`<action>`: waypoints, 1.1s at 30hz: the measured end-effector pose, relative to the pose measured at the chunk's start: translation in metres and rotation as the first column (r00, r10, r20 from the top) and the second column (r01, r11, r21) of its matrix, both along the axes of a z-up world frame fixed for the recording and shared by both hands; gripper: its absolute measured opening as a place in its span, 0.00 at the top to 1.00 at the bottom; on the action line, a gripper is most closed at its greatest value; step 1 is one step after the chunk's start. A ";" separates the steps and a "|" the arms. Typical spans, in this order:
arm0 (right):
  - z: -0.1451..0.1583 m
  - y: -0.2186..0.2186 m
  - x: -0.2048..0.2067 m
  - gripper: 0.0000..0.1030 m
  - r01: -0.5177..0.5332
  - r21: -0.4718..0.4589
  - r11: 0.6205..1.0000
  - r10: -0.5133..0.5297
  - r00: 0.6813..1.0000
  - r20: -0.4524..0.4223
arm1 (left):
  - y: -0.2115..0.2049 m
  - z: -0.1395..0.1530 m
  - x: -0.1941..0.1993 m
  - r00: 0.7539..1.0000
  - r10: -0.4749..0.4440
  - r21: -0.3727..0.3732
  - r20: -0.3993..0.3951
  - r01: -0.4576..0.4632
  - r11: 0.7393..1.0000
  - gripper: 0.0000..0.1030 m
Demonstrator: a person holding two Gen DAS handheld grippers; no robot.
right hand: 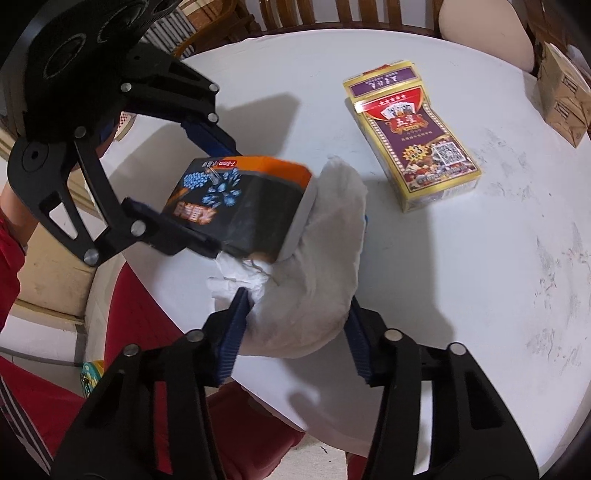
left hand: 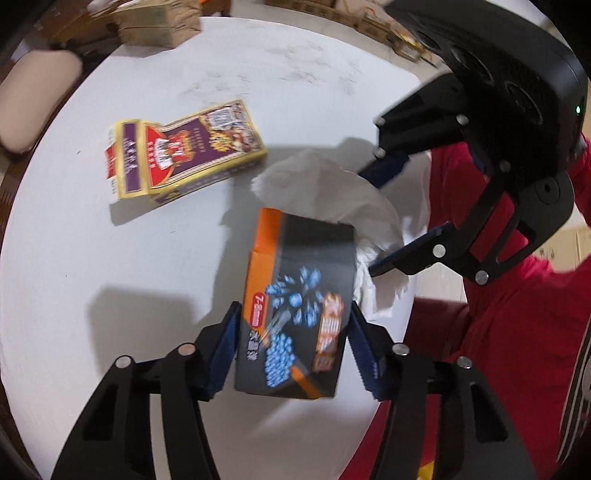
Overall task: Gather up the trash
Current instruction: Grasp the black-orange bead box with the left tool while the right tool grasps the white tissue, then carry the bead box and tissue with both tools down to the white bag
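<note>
My left gripper (left hand: pixel 293 350) is shut on a black and orange box (left hand: pixel 295 314) and holds it above the white round table (left hand: pixel 92 258). The box also shows in the right wrist view (right hand: pixel 240 199), between the left gripper's fingers (right hand: pixel 210 142). My right gripper (right hand: pixel 295 332) is shut on a crumpled white tissue (right hand: pixel 314 277), which touches the box's end. The tissue (left hand: pixel 332 192) and the right gripper (left hand: pixel 380 221) show behind the box in the left wrist view. A purple and gold card box (left hand: pixel 184 147) lies flat on the table, also in the right wrist view (right hand: pixel 410 136).
Brown cardboard boxes (left hand: pixel 147 26) stand at the table's far edge and show in the right wrist view (right hand: pixel 565 96). Wooden chairs (right hand: pixel 332 14) stand around the table. The person's red clothing (left hand: pixel 517 332) is beside the table edge.
</note>
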State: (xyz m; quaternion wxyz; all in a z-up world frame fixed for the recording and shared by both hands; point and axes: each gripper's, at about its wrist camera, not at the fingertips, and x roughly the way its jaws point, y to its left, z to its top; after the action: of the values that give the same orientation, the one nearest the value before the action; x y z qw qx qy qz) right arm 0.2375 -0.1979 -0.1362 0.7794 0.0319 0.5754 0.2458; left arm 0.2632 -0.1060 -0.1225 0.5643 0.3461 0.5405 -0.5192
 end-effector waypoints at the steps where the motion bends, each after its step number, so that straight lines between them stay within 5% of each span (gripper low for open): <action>1: 0.000 -0.002 0.000 0.58 0.009 0.005 1.000 -0.009 1.000 -0.003 | -0.002 0.002 0.000 1.000 0.019 -0.005 0.006 -0.019 1.000 0.48; 11: 0.010 -0.015 -0.004 0.78 0.074 0.007 0.997 -0.074 0.997 0.012 | 0.020 0.006 0.017 0.955 0.296 -0.037 -0.010 -0.296 0.954 0.49; 25: 0.026 -0.005 -0.025 0.81 0.075 -0.035 0.997 -0.073 0.995 0.064 | 0.046 0.022 0.018 0.867 0.484 -0.112 -0.117 -0.496 0.861 0.49; 33: 0.025 0.002 -0.031 0.85 0.090 -0.066 0.994 -0.087 0.995 0.054 | 0.070 0.015 0.026 0.779 0.585 -0.094 -0.227 -0.615 0.783 0.49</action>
State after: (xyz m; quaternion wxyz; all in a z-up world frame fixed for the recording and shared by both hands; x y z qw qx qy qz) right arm 0.2064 -0.1963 -0.1112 0.8045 0.0246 0.5614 0.1921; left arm 0.2892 -0.0361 -0.1076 0.6738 0.0583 0.6286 -0.3840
